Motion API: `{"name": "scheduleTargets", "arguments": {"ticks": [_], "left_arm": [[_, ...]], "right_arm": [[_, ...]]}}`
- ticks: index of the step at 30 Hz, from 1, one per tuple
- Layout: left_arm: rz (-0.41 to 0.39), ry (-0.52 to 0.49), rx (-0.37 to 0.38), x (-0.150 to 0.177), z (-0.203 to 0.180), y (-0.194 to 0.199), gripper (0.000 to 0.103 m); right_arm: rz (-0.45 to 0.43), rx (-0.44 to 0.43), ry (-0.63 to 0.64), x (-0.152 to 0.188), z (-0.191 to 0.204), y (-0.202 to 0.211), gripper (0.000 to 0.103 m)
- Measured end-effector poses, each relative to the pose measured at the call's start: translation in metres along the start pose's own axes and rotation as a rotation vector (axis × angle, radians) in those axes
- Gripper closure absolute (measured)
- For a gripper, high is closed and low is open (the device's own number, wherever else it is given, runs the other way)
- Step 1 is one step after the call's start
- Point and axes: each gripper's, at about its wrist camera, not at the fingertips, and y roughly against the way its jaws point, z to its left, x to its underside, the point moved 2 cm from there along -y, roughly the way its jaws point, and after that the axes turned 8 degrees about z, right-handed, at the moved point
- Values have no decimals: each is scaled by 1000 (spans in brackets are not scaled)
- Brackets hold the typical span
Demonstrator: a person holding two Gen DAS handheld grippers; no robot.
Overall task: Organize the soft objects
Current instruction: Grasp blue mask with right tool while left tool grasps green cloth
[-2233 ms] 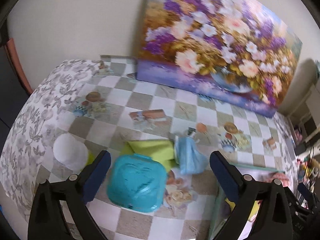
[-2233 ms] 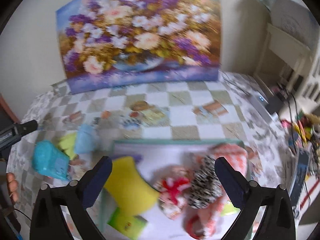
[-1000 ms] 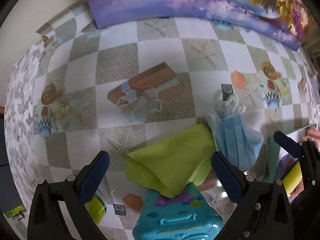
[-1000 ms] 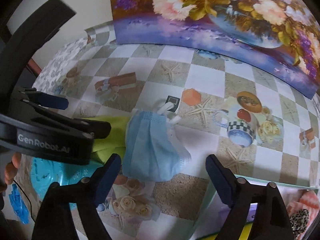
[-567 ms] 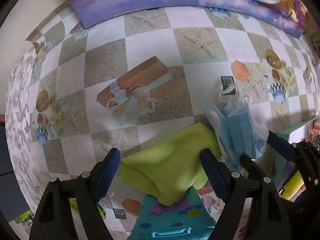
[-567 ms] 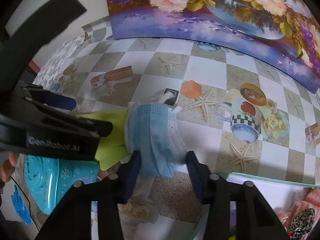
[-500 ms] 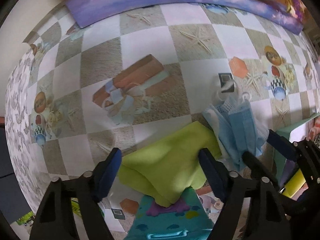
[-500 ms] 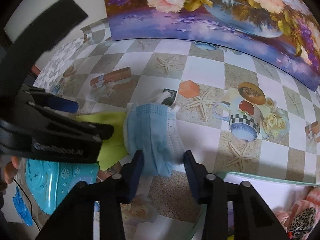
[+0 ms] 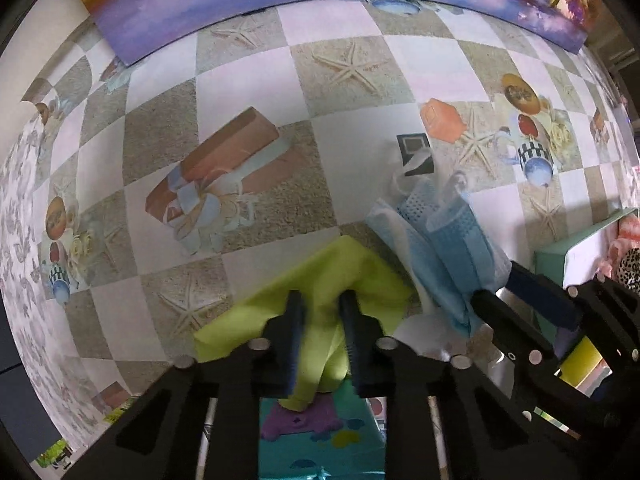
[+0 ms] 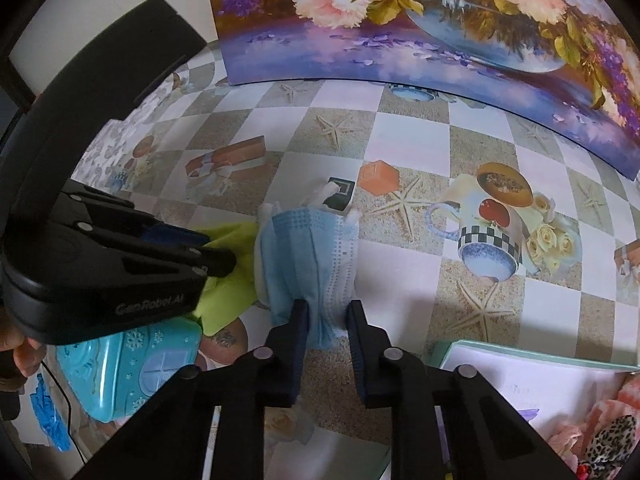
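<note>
A lime-green cloth (image 9: 360, 276) lies on the checkered tablecloth, partly over a teal plastic case (image 9: 320, 440). My left gripper (image 9: 320, 300) points straight down and its jaws are closing, with a bunched fold of the cloth pinched between the pads. Just to the right lies a blue face mask (image 10: 312, 248), crumpled, with white ear loops. The jaws of my right gripper (image 10: 326, 308) are closing on the mask's near edge, and the pads press on it. In the right wrist view the left gripper (image 10: 218, 248) sits at the left on the green cloth (image 10: 228, 292).
A teal-rimmed white tray (image 10: 520, 354) at the lower right holds pink and leopard-print soft items (image 10: 608, 432). The teal case (image 10: 128, 364) sits at the lower left. A large flower painting (image 10: 400, 20) leans against the back wall. A hand (image 10: 16, 352) shows at the left edge.
Both grippers went from wide open to closed. The left one came down onto the green cloth and pinched it. The right one squeezed the mask, which bunched up.
</note>
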Motion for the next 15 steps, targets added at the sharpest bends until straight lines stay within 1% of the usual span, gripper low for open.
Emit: {"name": "scheduleTargets", "arguments": {"ticks": [2, 5, 9, 12, 15], "left_arm": [[-20, 13, -4, 2, 0, 1, 93], [-59, 42, 2, 6, 2, 7, 96], [-125, 72, 13, 14, 9, 17, 96], [-186, 86, 5, 21, 11, 29, 96], [-248, 122, 35, 29, 13, 42, 96]], "right_arm": [[-3, -5, 0, 1, 0, 3, 86], [-10, -8, -3, 2, 0, 6, 86], [-22, -11, -4, 5, 1, 15, 88], [-39, -12, -11, 7, 0, 24, 88], [-56, -12, -20, 10, -2, 34, 88]]}}
